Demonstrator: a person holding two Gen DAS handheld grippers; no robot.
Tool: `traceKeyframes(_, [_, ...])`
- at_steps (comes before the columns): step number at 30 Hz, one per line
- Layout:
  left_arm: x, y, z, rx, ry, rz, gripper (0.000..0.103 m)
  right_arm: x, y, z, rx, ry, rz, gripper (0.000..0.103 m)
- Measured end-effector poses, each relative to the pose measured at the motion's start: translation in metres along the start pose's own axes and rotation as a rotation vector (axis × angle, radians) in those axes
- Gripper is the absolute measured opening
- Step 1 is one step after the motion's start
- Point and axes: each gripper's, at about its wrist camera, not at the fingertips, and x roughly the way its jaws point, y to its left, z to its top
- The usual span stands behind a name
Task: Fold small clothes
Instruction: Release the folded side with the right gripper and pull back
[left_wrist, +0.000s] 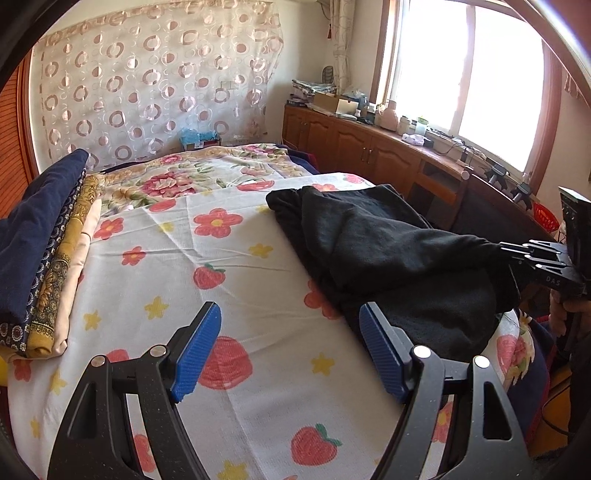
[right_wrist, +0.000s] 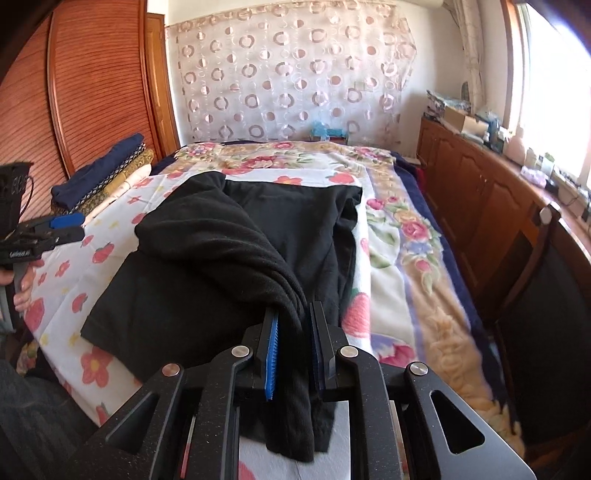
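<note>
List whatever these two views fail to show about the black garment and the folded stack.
- Black knit garment: its type; bunched folds hide its outline in both views.
- Its gripped end: the closed right gripper covers it in the right wrist view.
- Folded stack of navy, gold and cream cloth: cut off by the left wrist view's edge; item count unclear.
- Open left gripper holds nothing.

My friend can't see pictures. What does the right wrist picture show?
The right gripper pinches a fold of a black garment lying on a flowery bed sheet. The left gripper is at the left edge, near a stack of folded clothes.
</note>
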Motion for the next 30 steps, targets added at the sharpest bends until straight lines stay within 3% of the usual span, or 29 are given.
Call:
traceKeyframes(6, [0.003, 0.003, 0.005, 0.008, 0.003, 0.008, 0.078, -0.015, 0.003, 0.001, -0.027, -0.07, -0.049, 0.037])
traceKeyframes(22, [0.019, 0.021, 0.02, 0.0, 0.01, 0.015, 0.078, 0.084, 0.107, 0.067, -0.231, -0.037, 0.217, 0.04])
traceKeyframes(30, [0.022, 0.04, 0.022, -0.016, 0.022, 0.018, 0.078, 0.121, 0.121, 0.085, -0.268, 0.039, 0.292, 0.04])
